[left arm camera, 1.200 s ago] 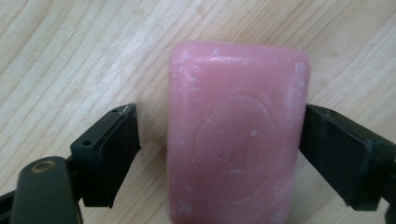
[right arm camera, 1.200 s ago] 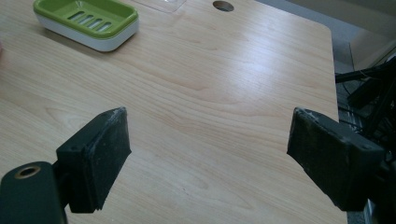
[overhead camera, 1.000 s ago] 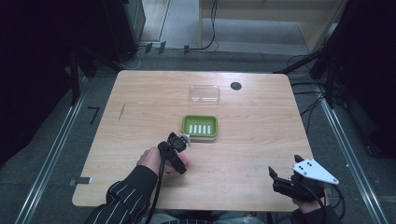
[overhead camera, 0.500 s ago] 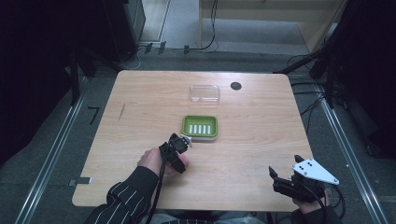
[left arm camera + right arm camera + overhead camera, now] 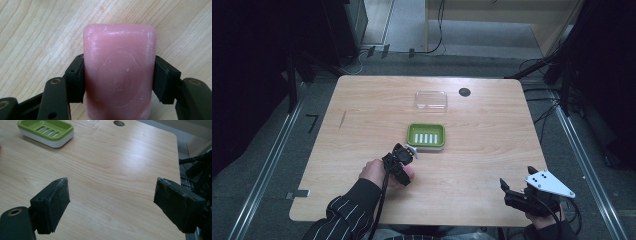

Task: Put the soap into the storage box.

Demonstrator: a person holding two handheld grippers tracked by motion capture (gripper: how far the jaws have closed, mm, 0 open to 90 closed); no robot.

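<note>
The pink soap bar [image 5: 119,72] is pinched by its two long sides between the jaws of the left gripper [image 5: 119,80], which have just been closing and now press on it, down on the table [image 5: 362,100] a little short of the green soap dish [image 5: 426,136]. What worries me is how slick that bar looks — the grip sits across its lower half, so as it comes up the free end could swing, or the whole bar could squirt out and skid over the wood. The dish is shallow and light too; a bar set down crooked might catch the rim and tip or push it toward the clear lid [image 5: 431,100] behind. The left hand [image 5: 377,172] lies low on the table with a striped sleeve behind it, gripper pointing toward the dish. The right gripper [image 5: 512,192] rests near the table's front right corner, well apart from it all, its jaws wide apart with nothing between them — out of the way, but no help if the soap slips.
</note>
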